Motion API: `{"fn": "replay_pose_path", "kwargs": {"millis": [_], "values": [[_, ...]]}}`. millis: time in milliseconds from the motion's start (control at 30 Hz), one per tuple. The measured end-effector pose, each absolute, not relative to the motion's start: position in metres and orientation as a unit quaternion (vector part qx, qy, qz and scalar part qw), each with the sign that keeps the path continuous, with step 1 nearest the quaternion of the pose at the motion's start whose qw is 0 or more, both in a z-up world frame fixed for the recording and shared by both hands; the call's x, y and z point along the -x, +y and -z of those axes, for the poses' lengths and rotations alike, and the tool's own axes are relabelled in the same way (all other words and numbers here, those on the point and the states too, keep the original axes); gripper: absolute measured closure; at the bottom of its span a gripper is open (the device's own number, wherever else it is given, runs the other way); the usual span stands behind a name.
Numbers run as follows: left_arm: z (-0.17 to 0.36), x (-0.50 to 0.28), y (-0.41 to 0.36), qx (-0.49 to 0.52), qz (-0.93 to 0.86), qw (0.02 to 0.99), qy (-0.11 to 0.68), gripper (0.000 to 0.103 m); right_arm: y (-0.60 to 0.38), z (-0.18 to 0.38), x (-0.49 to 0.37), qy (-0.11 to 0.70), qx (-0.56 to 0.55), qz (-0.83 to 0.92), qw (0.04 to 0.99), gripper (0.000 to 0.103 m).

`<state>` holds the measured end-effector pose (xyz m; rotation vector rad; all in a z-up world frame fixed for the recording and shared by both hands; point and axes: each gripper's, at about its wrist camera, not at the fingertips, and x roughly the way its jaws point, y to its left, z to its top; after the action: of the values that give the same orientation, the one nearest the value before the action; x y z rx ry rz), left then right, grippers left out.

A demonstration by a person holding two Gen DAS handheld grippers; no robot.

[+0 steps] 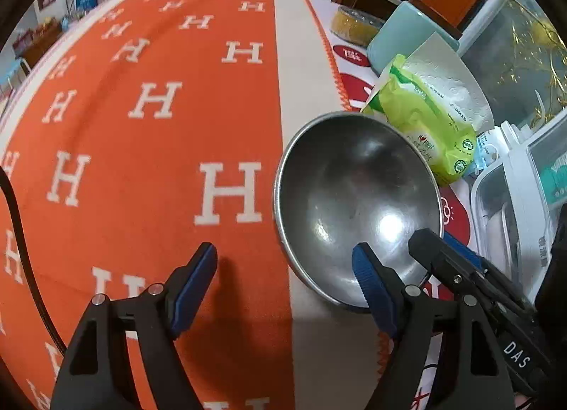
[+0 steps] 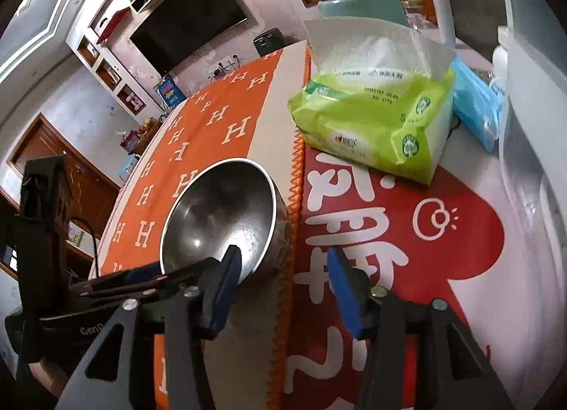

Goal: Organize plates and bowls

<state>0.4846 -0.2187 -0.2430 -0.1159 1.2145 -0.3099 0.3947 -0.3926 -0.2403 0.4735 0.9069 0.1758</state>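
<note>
Left of the steel bowl (image 1: 354,179) lies the orange cloth (image 1: 141,179), printed all over w/ white "H" letters. The bowl, the task's thing, sits upright on the cloth's cream border, just inside its zigzag edge. At the bowl's near-left rim hangs the L gripper (image 1: 285,261), spread wide and pinching nothing. One finger is over the orange cloth, the other over the bowl's rim; can't tell if it touches. Prob. it's there to steady the bowl, or just waiting. In the right wrist view its body reads "GenP", rest cut off. At the bowl's near-right rim the R gripper (image 2: 282,254) straddles the wall, one finger inside the bowl, the other outside and apart from the wall, so not yet pinching. That placement looks like prep for a rim grasp, the sensible hold on a smooth, shiny, round bowl. Its body reads "DAS" in the left wrist view. Right of the bowl lies a red mat (image 2: 443,250) w/ big white Chinese characters and a small sun-cloud logo. Behind-right of the bowl is a green tissue pack (image 2: 368,126) w/ round "100%" badges; other print too fine. Further right are a blue pack (image 2: 475,105) and a clear plastic box (image 1: 496,197).
</note>
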Motion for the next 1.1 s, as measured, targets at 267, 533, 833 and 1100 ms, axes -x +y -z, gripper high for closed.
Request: {"fn": "replay_pose_path", "kwargs": {"millis": [267,533,833,1100], "values": [[0.252,-0.479,-0.222,0.082,0.163,0.785,0.592,0.044,-0.399,0.252,-0.393,0.450,-0.280,-0.093,0.843,0.082],[0.253,-0.471,-0.227,0.104,0.174,0.769,0.606,0.078,-0.398,0.252,-0.385,0.458,-0.292,-0.093,0.834,0.096],[0.250,-0.439,-0.231,0.091,0.169,0.758,0.624,0.081,-0.401,0.251,-0.360,0.480,-0.301,-0.076,0.820,0.098],[0.244,-0.395,-0.234,0.075,0.176,0.733,0.653,0.080,-0.400,0.246,-0.319,0.514,-0.295,-0.064,0.803,0.099]]}}
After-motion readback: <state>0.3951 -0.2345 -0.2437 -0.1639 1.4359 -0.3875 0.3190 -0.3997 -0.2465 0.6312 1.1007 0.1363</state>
